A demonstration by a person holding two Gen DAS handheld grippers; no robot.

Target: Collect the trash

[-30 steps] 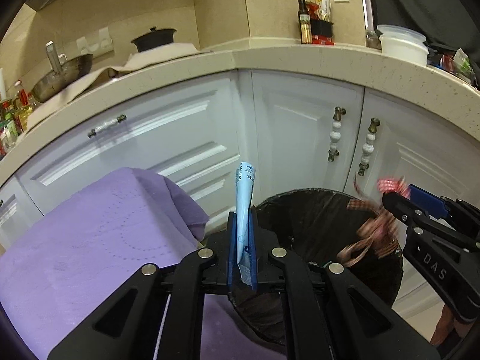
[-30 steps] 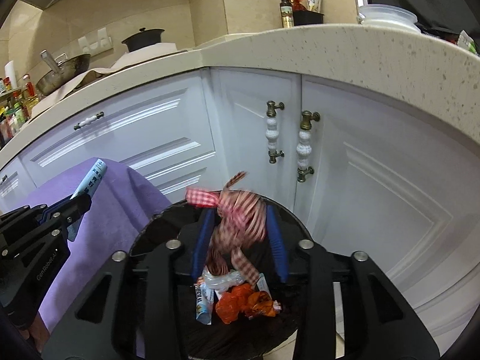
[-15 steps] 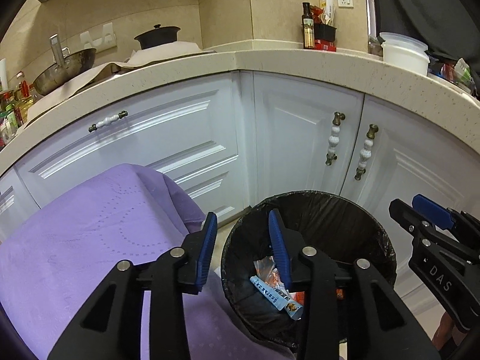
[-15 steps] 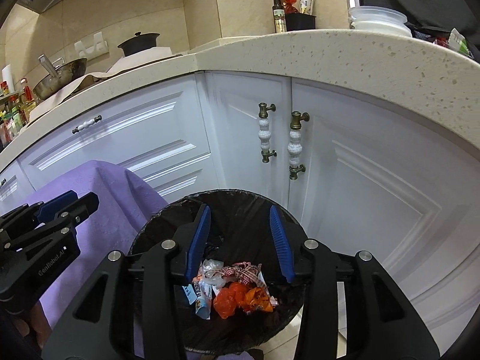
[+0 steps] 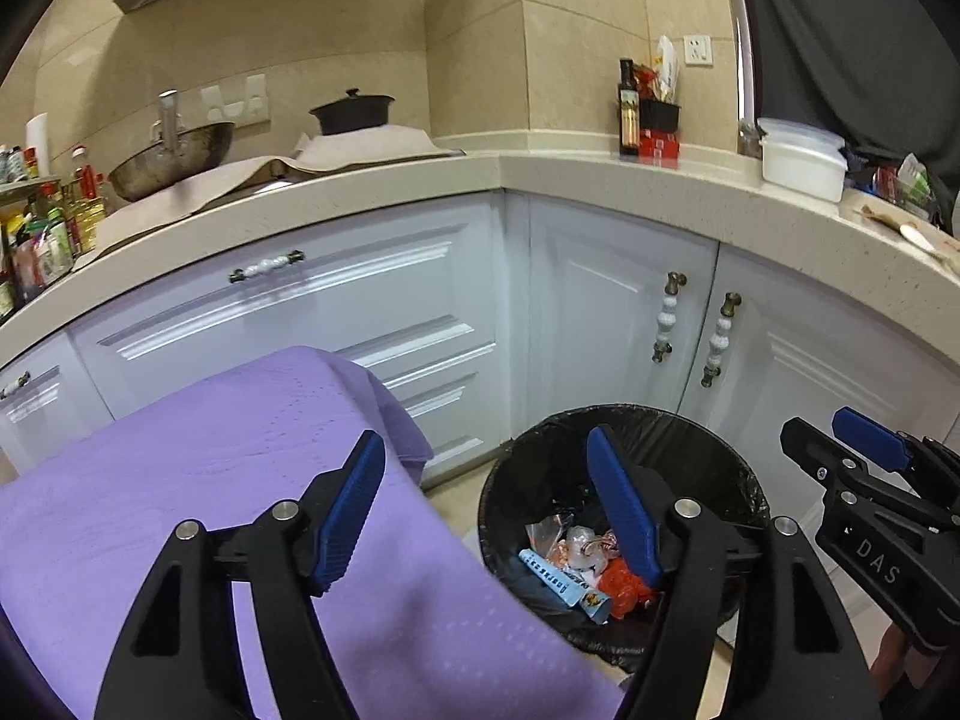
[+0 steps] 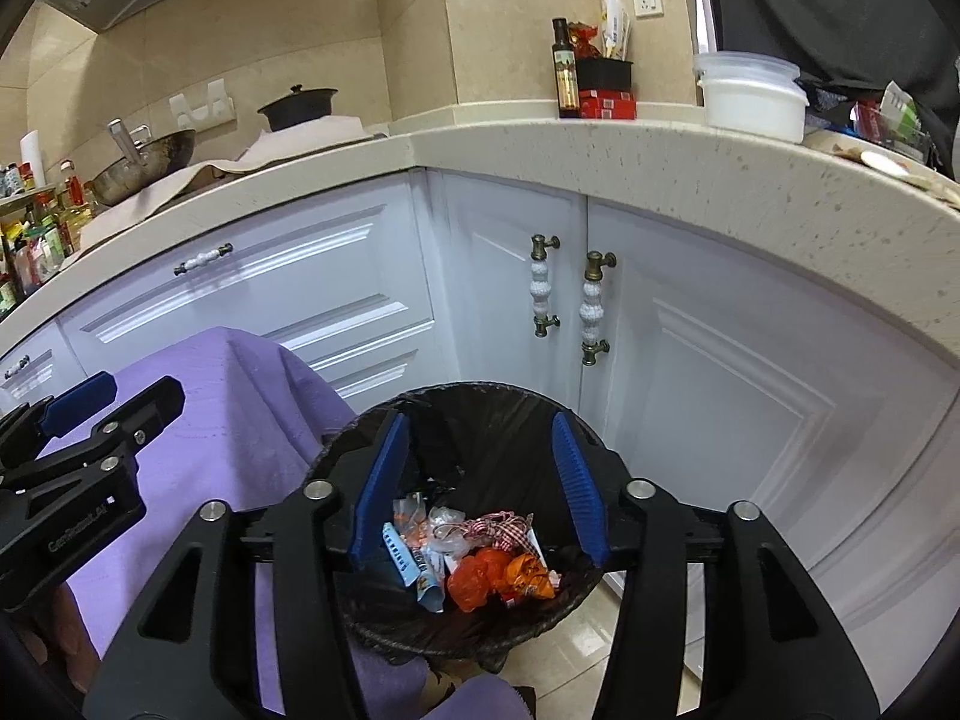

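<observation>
Down inside the black-lined trash bin [image 6: 456, 414], on the floor against the white cabinet doors [image 6: 690, 360], lies the collected trash: a light blue wrapper [image 6: 403, 564], a red-checked ribbon [image 6: 501, 525], orange wrappers [image 6: 504, 576] and some clear crumpled plastic [image 6: 447, 519]. Over the bin the right gripper [image 6: 480, 480] hangs with its blue pads apart and nothing between them; its jaws have just been opening. Left of it, the left gripper [image 5: 486, 504] spans the bin's left rim and the edge of the purple cloth [image 5: 180, 480], jaws wide and empty, also just opened further. That cloth covers a surface left of the bin. Farther off, a speckled beige countertop [image 6: 660, 162] curves above the cabinets, bearing a wok [image 5: 174, 159], a black pot [image 5: 353, 113], a dark bottle [image 6: 565, 75] and a white lidded container [image 6: 753, 93].
</observation>
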